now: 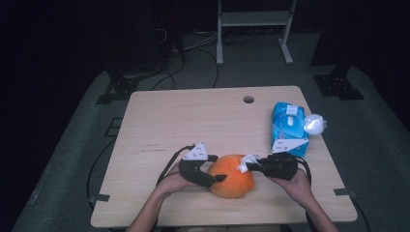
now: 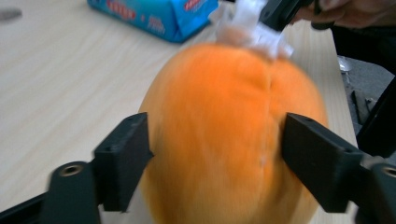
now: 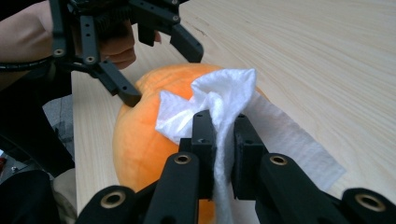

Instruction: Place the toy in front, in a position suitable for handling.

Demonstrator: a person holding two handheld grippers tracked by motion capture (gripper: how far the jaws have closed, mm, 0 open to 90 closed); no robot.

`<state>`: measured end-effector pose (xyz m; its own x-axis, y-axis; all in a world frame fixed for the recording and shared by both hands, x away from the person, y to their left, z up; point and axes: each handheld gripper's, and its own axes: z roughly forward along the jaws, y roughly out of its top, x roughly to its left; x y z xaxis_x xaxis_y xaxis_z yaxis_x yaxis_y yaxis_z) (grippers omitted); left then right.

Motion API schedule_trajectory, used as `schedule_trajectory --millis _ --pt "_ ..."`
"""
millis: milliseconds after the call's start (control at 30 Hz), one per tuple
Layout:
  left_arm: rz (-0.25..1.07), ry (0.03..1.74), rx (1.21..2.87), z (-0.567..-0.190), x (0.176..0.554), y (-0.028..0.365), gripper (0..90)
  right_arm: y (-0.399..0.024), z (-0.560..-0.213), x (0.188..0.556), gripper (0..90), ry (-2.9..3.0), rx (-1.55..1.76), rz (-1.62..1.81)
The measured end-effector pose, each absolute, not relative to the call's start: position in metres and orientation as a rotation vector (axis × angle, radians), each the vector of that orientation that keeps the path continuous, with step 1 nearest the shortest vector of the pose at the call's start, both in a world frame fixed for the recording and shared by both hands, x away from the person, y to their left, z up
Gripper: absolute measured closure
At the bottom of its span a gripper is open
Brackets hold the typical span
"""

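Flanking the orange pumpkin [image 1: 233, 177], left tongs [image 1: 220, 178] spread astride it, right tongs [image 1: 248, 166] pinching a white tissue [image 1: 246, 162].

In the lower middle of the high view, the pumpkin [image 1: 232, 182] sat on the table [image 1: 193, 121], the left gripper [image 1: 212, 180] at its left, the right gripper [image 1: 249, 166] with the wipe [image 1: 246, 162] at its upper right. The wipes pack [image 1: 288, 128] lay right of centre.
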<state>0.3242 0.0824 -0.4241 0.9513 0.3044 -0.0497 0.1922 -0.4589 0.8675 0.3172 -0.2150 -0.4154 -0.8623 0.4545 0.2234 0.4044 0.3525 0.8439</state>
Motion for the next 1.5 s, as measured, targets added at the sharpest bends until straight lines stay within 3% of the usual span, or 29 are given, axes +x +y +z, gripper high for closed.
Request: schedule_trajectory --millis 267,633,833,900,1033,1500 --pt "0.095 0.355 2.077 -0.431 0.327 0.087 33.0 -0.205 -0.411 0.313 81.1 2.55 0.748 1.591" --pt "0.095 0.294 2.1 -0.43 0.315 0.073 33.6 -0.213 -0.414 0.32 81.1 2.53 0.81 1.584" --pt "0.098 0.235 2.113 -0.424 0.31 0.071 22.4 -0.21 -0.416 0.32 81.1 2.541 0.799 1.597" --pt "0.116 0.312 2.039 -0.418 0.315 0.074 20.0 -0.21 -0.416 0.316 81.1 2.55 0.771 1.574" --pt "0.099 0.411 2.047 -0.425 0.321 0.077 25.1 -0.212 -0.416 0.313 81.0 2.551 0.762 1.584" --pt "0.091 0.358 2.103 -0.431 0.315 0.071 31.8 -0.216 -0.416 0.315 80.8 2.604 0.746 1.559"
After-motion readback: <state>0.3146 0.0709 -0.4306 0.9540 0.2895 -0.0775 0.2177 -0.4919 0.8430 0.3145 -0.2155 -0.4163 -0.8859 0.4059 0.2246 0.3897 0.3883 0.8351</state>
